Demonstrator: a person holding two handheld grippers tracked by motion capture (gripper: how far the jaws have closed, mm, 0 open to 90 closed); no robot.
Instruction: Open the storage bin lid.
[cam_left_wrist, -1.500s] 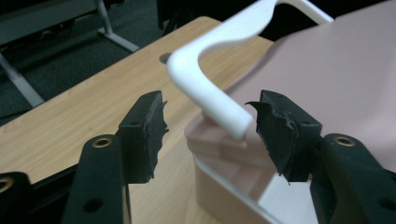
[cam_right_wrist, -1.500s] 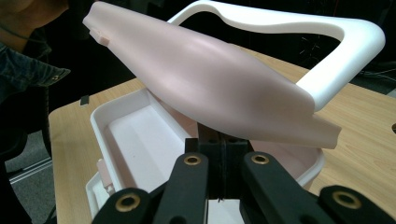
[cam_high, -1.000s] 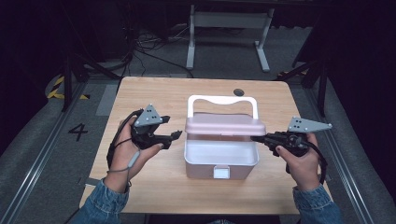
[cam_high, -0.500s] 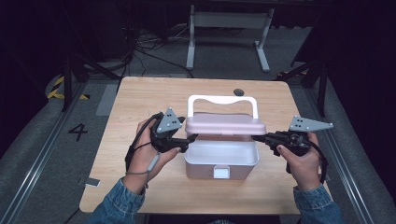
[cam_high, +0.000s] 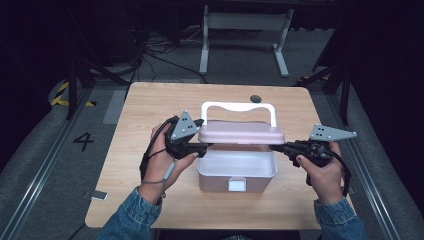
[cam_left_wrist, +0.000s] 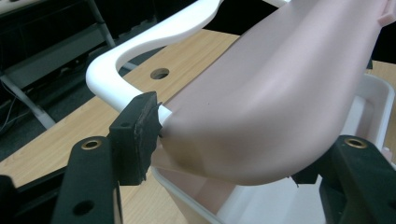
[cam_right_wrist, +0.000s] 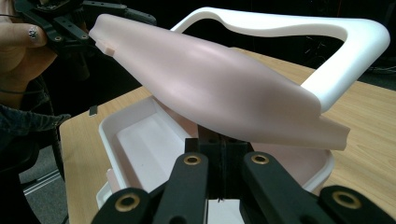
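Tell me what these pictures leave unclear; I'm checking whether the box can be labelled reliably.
- Back of the white box, high view: covered by the raised pink lid.
- Latch detail, high view: too small.
- Right gripper fingers' hold, right gripper view: tips hidden under the lid.
- Left gripper, left gripper view: one finger partly behind the lid.

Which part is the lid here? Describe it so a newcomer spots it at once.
Start at the wooden table and find the white box in its middle. The lid is the pale pink, gently domed panel raised above the open box, with the left tongs and right tongs at its two ends. Unlike the white box and white handle behind it, it is pink.
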